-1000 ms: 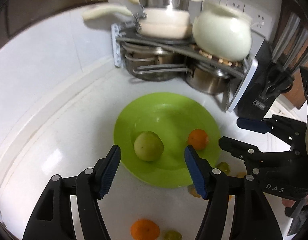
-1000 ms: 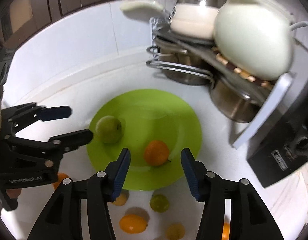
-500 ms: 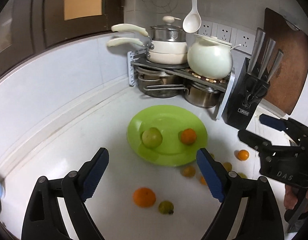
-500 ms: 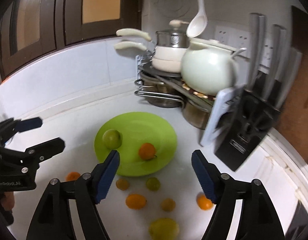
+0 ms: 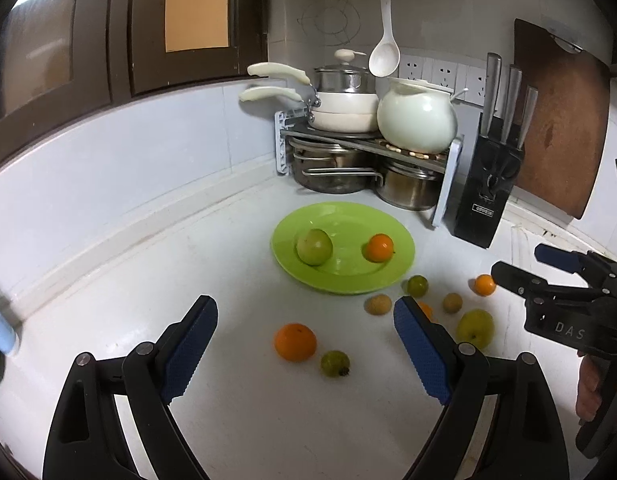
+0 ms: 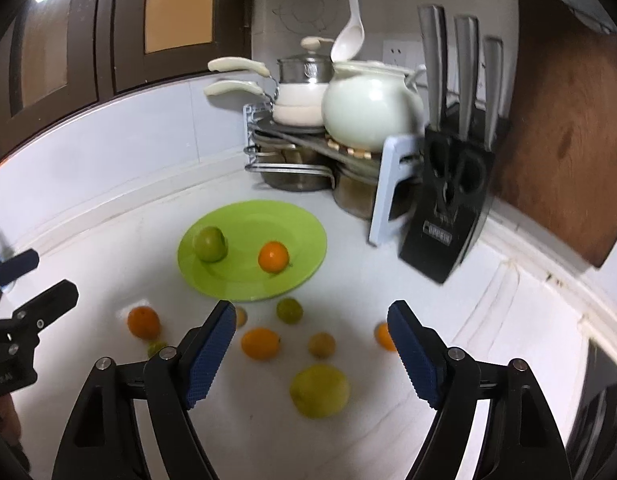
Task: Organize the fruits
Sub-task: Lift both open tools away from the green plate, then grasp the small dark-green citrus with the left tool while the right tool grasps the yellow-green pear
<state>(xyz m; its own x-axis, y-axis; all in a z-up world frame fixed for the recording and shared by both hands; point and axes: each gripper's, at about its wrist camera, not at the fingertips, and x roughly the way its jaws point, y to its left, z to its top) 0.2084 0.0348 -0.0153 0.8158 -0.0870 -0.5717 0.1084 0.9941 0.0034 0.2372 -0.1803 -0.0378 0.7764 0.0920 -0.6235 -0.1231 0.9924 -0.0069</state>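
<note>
A green plate (image 5: 348, 280) (image 6: 304, 220) lies on the white counter and holds a green apple (image 5: 314, 247) (image 6: 210, 243) and a small orange (image 5: 380, 247) (image 6: 273, 256). Several loose fruits lie in front of it: an orange (image 5: 295, 341) (image 6: 143, 322), a small green fruit (image 5: 335, 363), a yellow-green apple (image 5: 475, 328) (image 6: 319, 390), an orange fruit (image 6: 260, 343) and a small orange (image 5: 484, 284). My left gripper (image 5: 305, 350) is open and empty, above the counter short of the fruits. My right gripper (image 6: 308, 350) is open and empty above the loose fruits.
A pot rack (image 5: 364, 148) with pans and a white pot (image 5: 417, 118) stands in the corner behind the plate. A black knife block (image 5: 486, 196) and a wooden board (image 5: 560, 120) stand to the right. The wall runs along the left.
Both grippers have pulled back and up from the plate and opened wider. The apple and the orange stay on the plate. More loose fruits have come into view.
</note>
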